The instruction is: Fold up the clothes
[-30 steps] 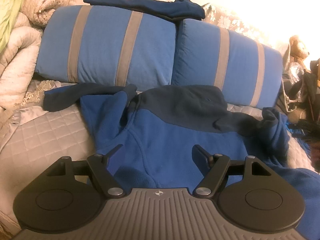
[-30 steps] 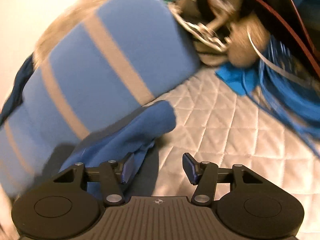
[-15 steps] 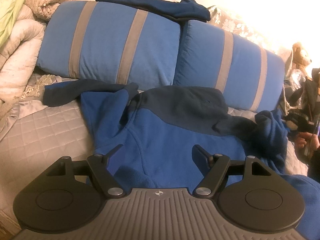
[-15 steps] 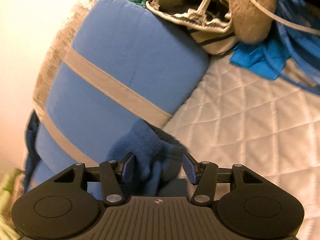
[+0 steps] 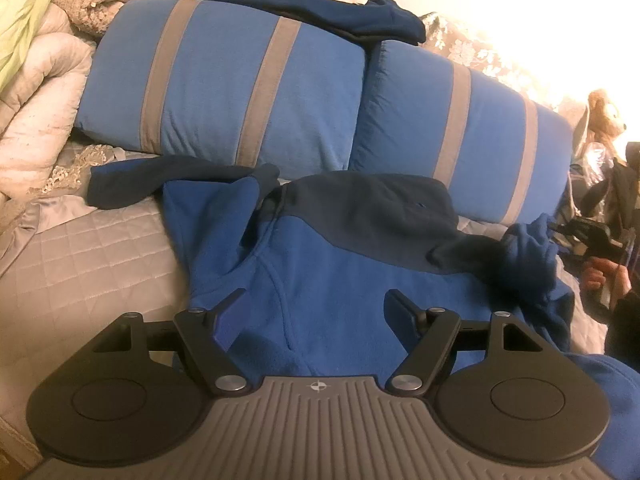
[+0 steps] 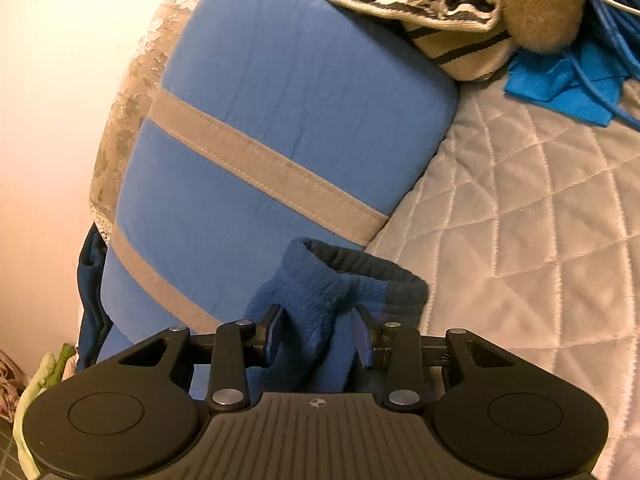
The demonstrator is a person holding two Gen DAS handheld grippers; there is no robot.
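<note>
A blue fleece jacket (image 5: 340,272) with a navy yoke lies spread on the quilted bedcover (image 5: 80,260), its collar toward the pillows. My left gripper (image 5: 315,294) hovers open over the jacket's lower body, with nothing pinched between its fingers. At the far right of the left wrist view, a hand (image 5: 600,276) holds my right gripper (image 5: 580,228) at the jacket's right sleeve. In the right wrist view, the sleeve cuff (image 6: 340,276) fills the gap of my right gripper (image 6: 316,310). Its jaws are closing and both pads touch the bunched fleece.
Two blue pillows with grey stripes (image 5: 224,92) (image 5: 460,132) stand behind the jacket, with a folded navy garment (image 5: 340,12) on top. Bundled bedding (image 5: 40,100) fills the left. A striped bag (image 6: 448,32), a stuffed toy (image 5: 604,116) and a blue cloth (image 6: 568,84) crowd the right.
My right gripper has moved in over the sleeve cuff, rolled, and narrowed its jaws onto it. My left gripper has stayed put and open.
</note>
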